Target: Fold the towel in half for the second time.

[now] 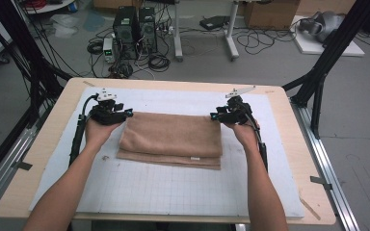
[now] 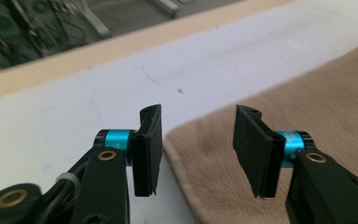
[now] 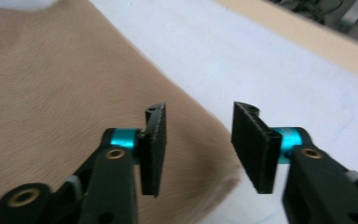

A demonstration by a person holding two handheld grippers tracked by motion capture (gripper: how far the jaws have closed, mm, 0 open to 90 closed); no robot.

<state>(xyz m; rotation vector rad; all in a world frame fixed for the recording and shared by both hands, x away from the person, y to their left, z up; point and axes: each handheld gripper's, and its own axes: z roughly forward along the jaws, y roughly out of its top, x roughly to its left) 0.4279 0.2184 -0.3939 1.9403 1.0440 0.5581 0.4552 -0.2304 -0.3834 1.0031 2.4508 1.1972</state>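
Both grippers have their jaws apart with nothing between the pads: the left gripper (image 1: 125, 114) hangs over the far left corner of the folded tan towel (image 1: 171, 140), the right gripper (image 1: 215, 116) over its far right corner. That towel lies flat on the white mat (image 1: 173, 187), which covers the wooden table (image 1: 29, 163)

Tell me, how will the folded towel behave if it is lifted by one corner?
The towel is probably floppy: it lies flat in soft layers, so lifting one corner would likely unfold it. Its fuzzy surface suggests the jaws would not slip.
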